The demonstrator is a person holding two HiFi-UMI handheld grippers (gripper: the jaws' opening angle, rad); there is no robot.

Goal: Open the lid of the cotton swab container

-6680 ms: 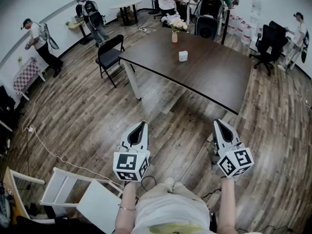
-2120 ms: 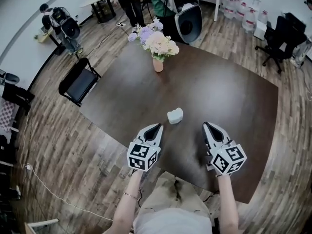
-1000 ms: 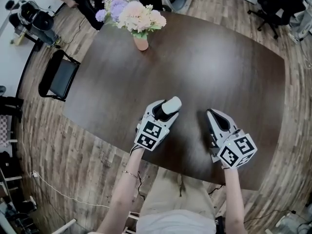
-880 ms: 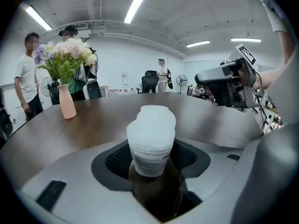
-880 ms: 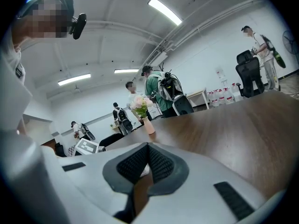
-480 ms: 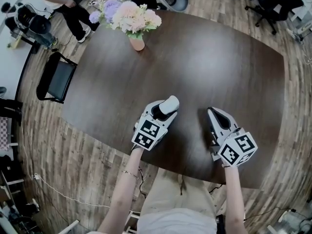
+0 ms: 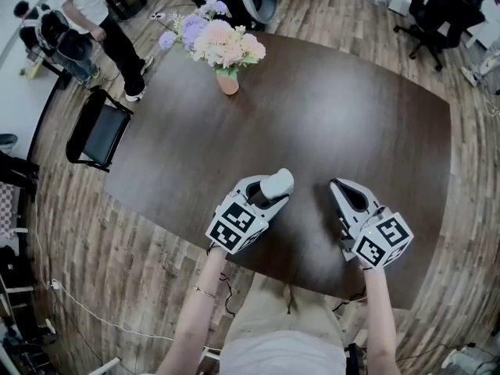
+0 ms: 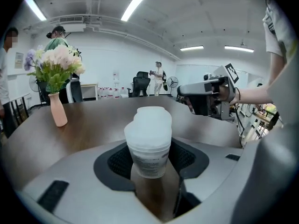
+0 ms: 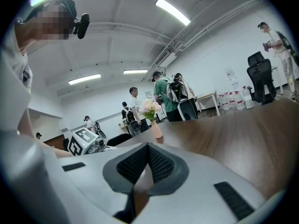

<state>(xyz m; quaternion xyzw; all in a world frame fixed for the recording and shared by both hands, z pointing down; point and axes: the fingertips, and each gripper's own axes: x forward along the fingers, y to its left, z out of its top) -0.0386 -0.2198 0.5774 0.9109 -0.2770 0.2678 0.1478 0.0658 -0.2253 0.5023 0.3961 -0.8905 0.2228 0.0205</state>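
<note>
The cotton swab container, a small translucent white tub with its lid on, stands upright between the jaws of my left gripper near the table's front edge. In the left gripper view the container fills the gap and the black pads press on both of its sides. My right gripper hovers over the table to the right of the container, its jaws shut with nothing between them. The right gripper view shows the right gripper with its pads meeting, and the left gripper's marker cube off to the left.
The dark wooden table carries a pink vase of flowers at its far left. A black folding chair stands left of the table. People stand beyond the far edge, and office chairs are at the back right.
My left gripper's jaws have narrowed a little round the container, and that gripper has swung slightly to the right with it. The right gripper has stayed shut in much the same place.
</note>
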